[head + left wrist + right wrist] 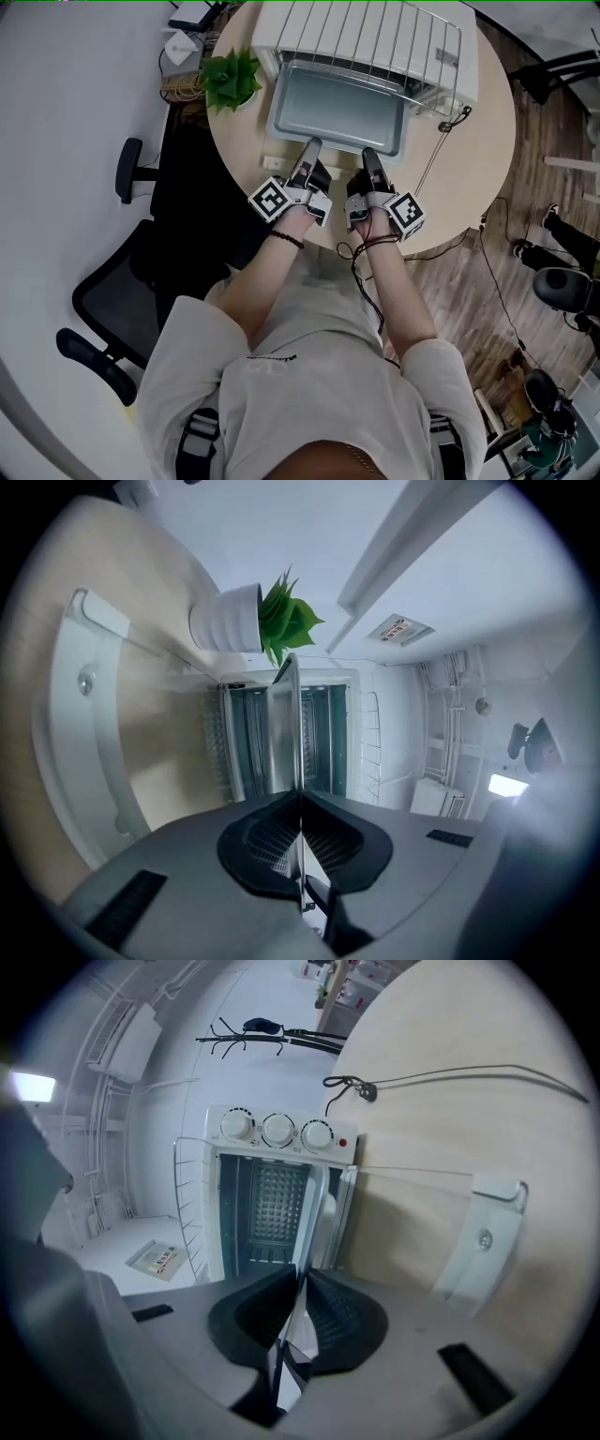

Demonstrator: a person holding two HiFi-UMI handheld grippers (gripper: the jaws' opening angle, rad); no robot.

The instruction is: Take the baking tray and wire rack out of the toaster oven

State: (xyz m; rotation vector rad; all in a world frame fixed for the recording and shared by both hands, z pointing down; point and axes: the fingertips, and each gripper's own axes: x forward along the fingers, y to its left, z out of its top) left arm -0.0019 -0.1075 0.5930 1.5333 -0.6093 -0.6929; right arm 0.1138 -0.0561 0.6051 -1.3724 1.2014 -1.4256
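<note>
head view, table: a round pale wooden table (469,178) carries a white toaster oven (466,80) on its far side.
wire rack: the wire rack (375,37) lies flat on top of the toaster oven, outside the cavity.
baking tray: the grey baking tray (337,108) is held level in front of the oven mouth. its far rim is at the opening; whether any part is still inside cannot be told.
left gripper: the left gripper (309,145) is at the near rim of the baking tray, left of centre, pointing level.
right gripper: the right gripper (370,153) is at the same rim, just beside the left one, tipped slightly down.
left gripper view, jaws: pressed together on the thin tray rim, which runs edge-on from the pads toward the open oven.
right gripper view, jaws: pinching the tray rim, with a sliver of metal between the ribbed pads.
oven front: three knobs (278,1131) sit in a row beside the open cavity.
oven door: the door is folded down open, its white door handle (492,1218) near the table edge.
surroundings: a potted plant (230,80) stands left of the oven. a thin cable (436,150) lies on the table to the right. a black office chair (112,309) stands on the floor to the left.
</note>
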